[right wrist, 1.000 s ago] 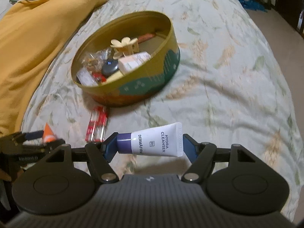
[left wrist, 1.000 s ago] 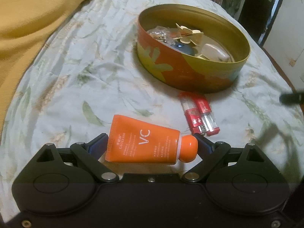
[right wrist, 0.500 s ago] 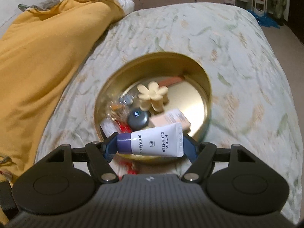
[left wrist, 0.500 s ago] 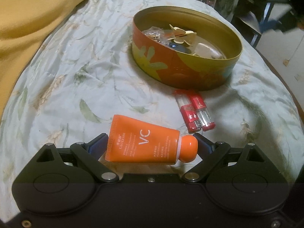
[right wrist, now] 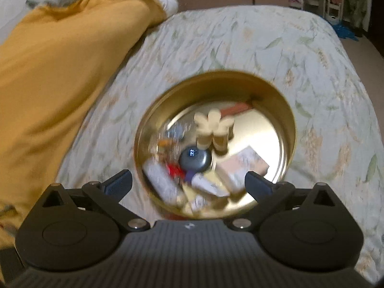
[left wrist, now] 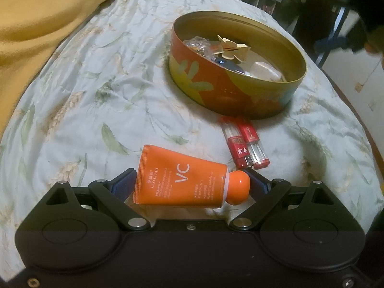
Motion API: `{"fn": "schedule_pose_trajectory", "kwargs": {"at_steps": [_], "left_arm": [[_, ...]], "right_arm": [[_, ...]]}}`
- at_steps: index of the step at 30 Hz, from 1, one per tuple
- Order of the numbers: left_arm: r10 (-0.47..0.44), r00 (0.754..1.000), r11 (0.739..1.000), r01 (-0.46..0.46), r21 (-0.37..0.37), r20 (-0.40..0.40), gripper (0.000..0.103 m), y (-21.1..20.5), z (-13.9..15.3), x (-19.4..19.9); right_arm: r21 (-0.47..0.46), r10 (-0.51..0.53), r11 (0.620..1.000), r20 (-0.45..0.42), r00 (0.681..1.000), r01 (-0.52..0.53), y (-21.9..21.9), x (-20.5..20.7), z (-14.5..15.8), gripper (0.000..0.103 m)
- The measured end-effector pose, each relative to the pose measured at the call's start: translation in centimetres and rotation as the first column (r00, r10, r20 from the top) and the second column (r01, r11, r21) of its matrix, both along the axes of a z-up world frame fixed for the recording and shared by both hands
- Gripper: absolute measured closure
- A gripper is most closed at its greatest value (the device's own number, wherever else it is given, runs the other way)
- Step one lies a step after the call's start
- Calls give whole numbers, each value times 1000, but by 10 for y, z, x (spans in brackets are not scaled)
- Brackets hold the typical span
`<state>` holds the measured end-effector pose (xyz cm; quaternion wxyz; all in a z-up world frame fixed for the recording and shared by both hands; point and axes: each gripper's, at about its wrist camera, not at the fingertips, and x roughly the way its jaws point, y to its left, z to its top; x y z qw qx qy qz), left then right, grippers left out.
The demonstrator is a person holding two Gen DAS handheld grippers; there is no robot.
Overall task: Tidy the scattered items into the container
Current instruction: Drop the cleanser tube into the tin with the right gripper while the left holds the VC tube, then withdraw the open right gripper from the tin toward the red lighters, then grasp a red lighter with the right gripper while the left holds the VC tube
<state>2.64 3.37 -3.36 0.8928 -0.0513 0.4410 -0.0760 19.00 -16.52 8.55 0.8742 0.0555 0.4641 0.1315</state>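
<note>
On a bed with a pale leaf-print cover [left wrist: 100,76], the left gripper [left wrist: 192,184] is clamped on an orange tube [left wrist: 180,182] marked VC, held crosswise between its jaws: the long axis runs left to right, the round orange cap pointing right and the flat crimped end pointing left. Ahead of it two red lighters [left wrist: 244,144] lie side by side on the cover, lengthwise toward a round tin [left wrist: 216,91], orange outside and gold inside. Seen from the right wrist camera, the right gripper [right wrist: 189,182] hangs above the tin [right wrist: 285,110]; its jaws have just been opening and stand wide apart with nothing between them. Below, blurred, a white tube with a purple cap [right wrist: 206,184] lies inside the tin among a cream flower-shaped hair clip [right wrist: 213,127], a dark round object [right wrist: 194,159] and a pale box [right wrist: 242,168]. A mustard blanket [right wrist: 60,76] lies to the left.
</note>
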Motion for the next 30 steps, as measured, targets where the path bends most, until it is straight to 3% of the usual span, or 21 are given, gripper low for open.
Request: {"fn": "schedule_pose_trajectory", "kwargs": {"at_steps": [5, 15, 23, 28, 30], "left_arm": [[13, 1000, 1000, -13, 6, 2, 10, 1, 3, 0], [21, 1000, 1000, -21, 8, 3, 10, 1, 4, 1], [20, 1000, 1000, -20, 1, 0, 10, 2, 4, 1], [22, 1000, 1000, -22, -2, -2, 10, 3, 3, 1], [22, 1000, 1000, -22, 0, -3, 10, 3, 3, 1]], "right_arm": [[-51, 58, 997, -41, 997, -60, 10, -21, -24, 1], [-118, 49, 991, -162, 986, -69, 23, -35, -83, 22], [-177, 37, 982, -186, 982, -71, 33, -32, -112, 35], [-199, 42, 977, -181, 983, -78, 45, -31, -120, 37], [-225, 52, 970, -177, 983, -91, 53, -30, -123, 48]]}}
